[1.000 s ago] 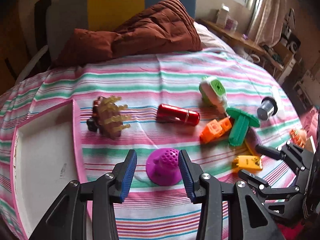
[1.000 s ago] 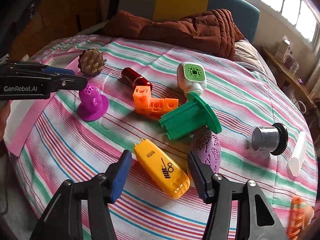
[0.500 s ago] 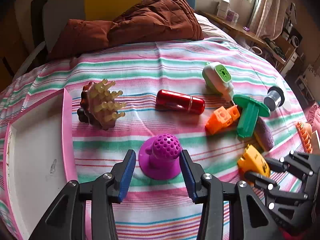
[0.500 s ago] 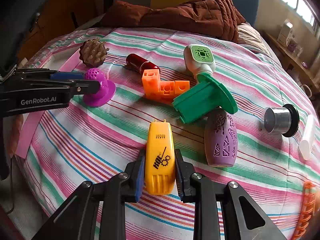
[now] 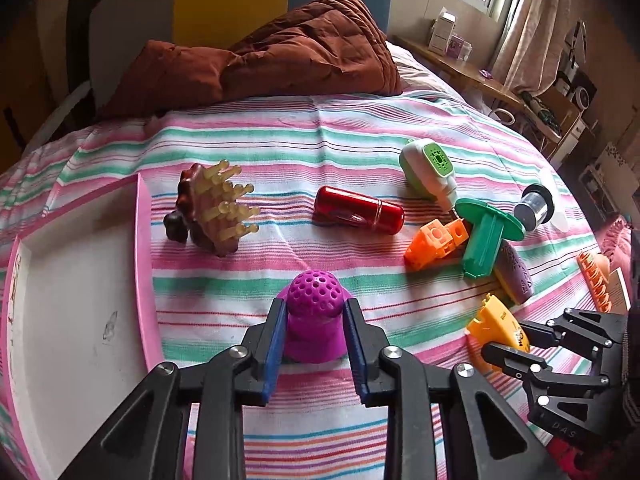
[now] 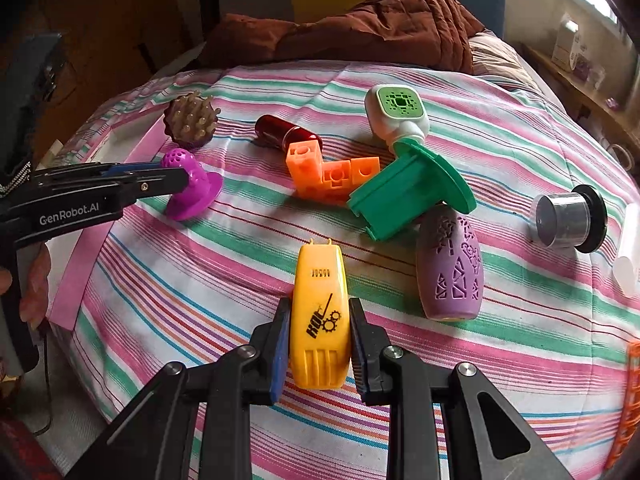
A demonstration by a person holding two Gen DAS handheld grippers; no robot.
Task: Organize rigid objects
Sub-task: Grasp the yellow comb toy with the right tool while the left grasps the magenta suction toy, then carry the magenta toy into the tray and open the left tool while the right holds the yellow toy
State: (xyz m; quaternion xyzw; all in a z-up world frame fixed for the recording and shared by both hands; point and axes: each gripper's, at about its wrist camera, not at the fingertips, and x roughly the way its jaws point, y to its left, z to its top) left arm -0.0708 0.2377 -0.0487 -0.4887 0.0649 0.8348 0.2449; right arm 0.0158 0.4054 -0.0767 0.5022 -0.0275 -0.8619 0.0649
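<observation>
The left gripper (image 5: pixel 314 322), just closing, pinched the purple perforated toy (image 5: pixel 316 316) beside the pink tray (image 5: pixel 144 264), shown whole only there, while the right gripper (image 6: pixel 319 334) pinched the yellow toy (image 6: pixel 320 312) nearby.

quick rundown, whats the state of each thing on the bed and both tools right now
left tool: just closed, shut on the magenta perforated cone
magenta perforated cone: upright, gripped
right tool: shut on the yellow toy
yellow toy: gripped at the sides
red cylinder: lying on its side
green flanged piece: tipped over
purple patterned pod: lying flat
silver cylinder: on its side
spiky brown massager: on its side, prongs sideways
pink tray: nothing visible inside
</observation>
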